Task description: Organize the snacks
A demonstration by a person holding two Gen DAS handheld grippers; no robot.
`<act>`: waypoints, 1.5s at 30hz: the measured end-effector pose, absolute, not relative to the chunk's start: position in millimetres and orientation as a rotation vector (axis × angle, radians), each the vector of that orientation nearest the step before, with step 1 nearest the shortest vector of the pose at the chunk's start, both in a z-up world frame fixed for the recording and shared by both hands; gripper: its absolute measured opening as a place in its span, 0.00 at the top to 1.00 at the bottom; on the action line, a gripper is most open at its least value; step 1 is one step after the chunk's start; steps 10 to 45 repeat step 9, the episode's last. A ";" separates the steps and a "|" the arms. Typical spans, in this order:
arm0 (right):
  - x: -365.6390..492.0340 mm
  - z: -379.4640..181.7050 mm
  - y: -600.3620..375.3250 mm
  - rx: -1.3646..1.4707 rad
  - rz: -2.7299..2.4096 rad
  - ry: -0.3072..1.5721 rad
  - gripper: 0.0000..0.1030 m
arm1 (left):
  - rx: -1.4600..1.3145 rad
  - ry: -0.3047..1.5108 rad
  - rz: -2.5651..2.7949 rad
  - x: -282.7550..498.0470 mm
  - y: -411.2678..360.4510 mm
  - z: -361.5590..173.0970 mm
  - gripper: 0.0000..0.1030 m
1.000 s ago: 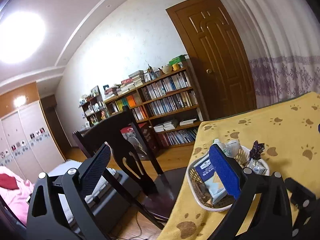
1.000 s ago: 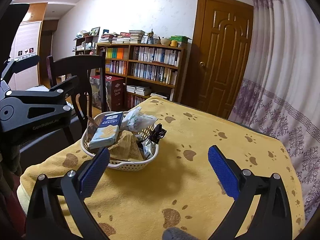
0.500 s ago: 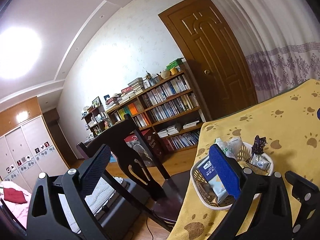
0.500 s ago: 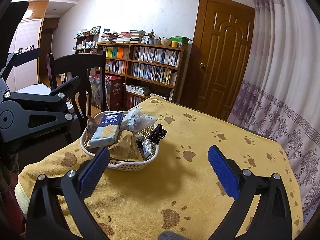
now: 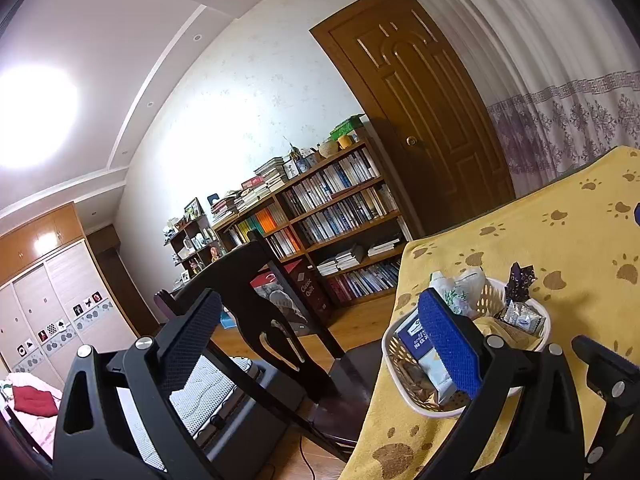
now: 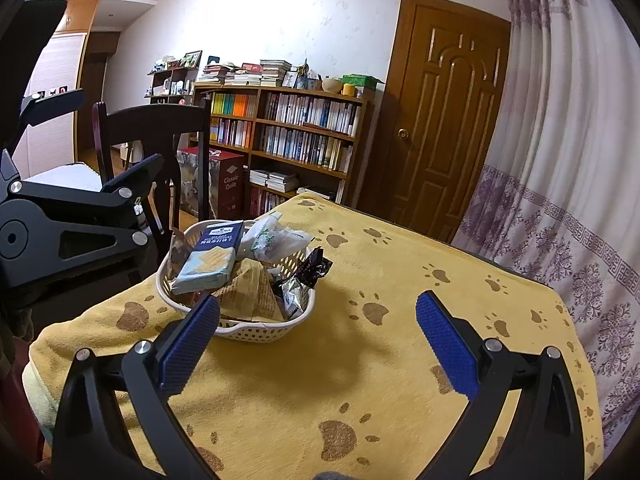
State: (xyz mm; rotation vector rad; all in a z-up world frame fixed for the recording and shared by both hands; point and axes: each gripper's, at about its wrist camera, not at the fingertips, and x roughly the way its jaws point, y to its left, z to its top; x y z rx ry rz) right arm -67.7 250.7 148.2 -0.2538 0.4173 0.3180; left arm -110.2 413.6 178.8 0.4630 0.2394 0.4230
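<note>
Item: snack basket (image 6: 256,330), counter's near-left corner, piled with light, crinkly packets. I'd pinch the stiff blue biscuit pack (image 6: 212,258) edgewise. Left gripper (image 5: 320,344), right gripper (image 6: 318,340): both spread, empty.

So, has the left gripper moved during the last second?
Yes. In the left wrist view the left gripper has tilted upward and turned away from the table: the door and bookshelf sit lower and the basket has slid right.
</note>
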 end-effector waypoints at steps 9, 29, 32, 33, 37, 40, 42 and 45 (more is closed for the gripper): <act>-60.0 146.0 246.6 -0.228 0.314 0.463 0.05 | 0.478 0.240 0.415 -108.9 416.7 175.2 0.03; -60.0 146.0 246.6 -0.228 0.314 0.463 0.05 | 0.478 0.240 0.415 -108.9 416.7 175.2 0.03; -60.0 146.0 246.6 -0.228 0.314 0.463 0.05 | 0.478 0.240 0.415 -108.9 416.7 175.2 0.03; -60.0 146.0 246.6 -0.228 0.314 0.463 0.05 | 0.478 0.240 0.415 -108.9 416.7 175.2 0.03; -60.0 146.0 246.6 -0.228 0.314 0.463 0.05 | 0.478 0.240 0.415 -108.9 416.7 175.2 0.03; -60.0 146.0 246.6 -0.228 0.314 0.463 0.05 | 0.478 0.240 0.415 -108.9 416.7 175.2 0.03; -60.0 146.0 246.6 -0.228 0.314 0.463 0.05 | 0.478 0.240 0.415 -108.9 416.7 175.2 0.03; -60.0 146.0 246.6 -0.228 0.314 0.463 0.05 | 0.478 0.240 0.415 -108.9 416.7 175.2 0.03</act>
